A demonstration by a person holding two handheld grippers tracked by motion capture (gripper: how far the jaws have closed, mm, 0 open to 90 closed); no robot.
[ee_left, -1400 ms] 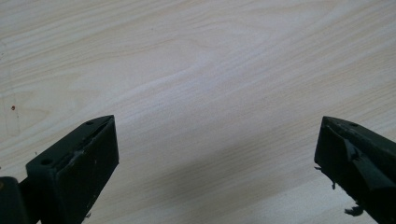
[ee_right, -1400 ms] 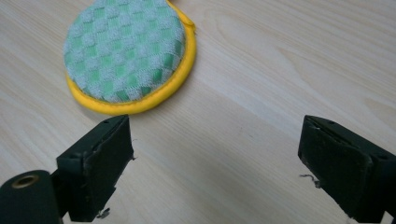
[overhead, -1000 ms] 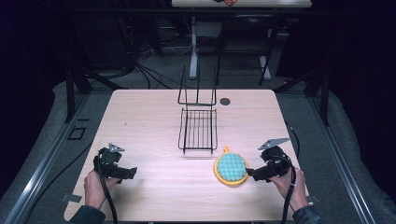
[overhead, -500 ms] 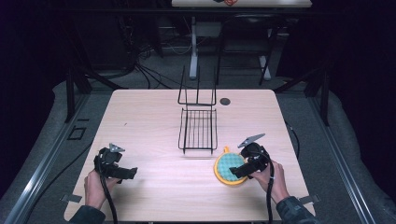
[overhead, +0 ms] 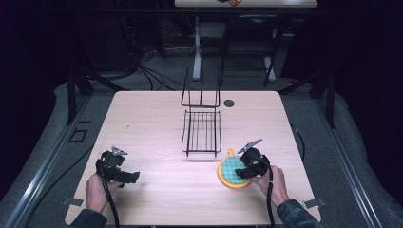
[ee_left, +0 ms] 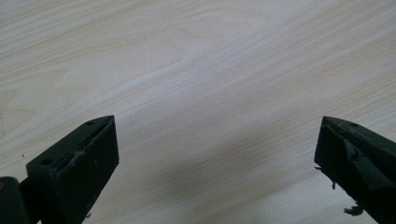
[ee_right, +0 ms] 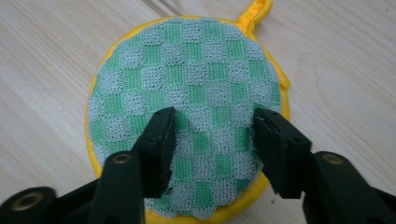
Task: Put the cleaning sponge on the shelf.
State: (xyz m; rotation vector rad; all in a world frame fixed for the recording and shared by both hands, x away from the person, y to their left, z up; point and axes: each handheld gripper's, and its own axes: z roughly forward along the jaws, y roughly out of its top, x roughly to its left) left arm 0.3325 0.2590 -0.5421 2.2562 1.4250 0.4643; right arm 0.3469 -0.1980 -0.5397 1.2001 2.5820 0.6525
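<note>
Green-and-grey checked scrubber [ee_right: 187,116] with yellow rim, black wire rack [overhead: 201,133], pale wood-grain table [overhead: 142,123]

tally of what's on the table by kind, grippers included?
Round green-and-yellow scrub pad: 1
Black wire rack: 1
Small dark disc: 1
Left gripper and right gripper: 2
Total: 5

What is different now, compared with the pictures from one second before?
The right tool moved left onto the round green and yellow sponge, its jaws closing, pads pressing into its top. The left tool, wire rack and sponge kept their places.
</note>
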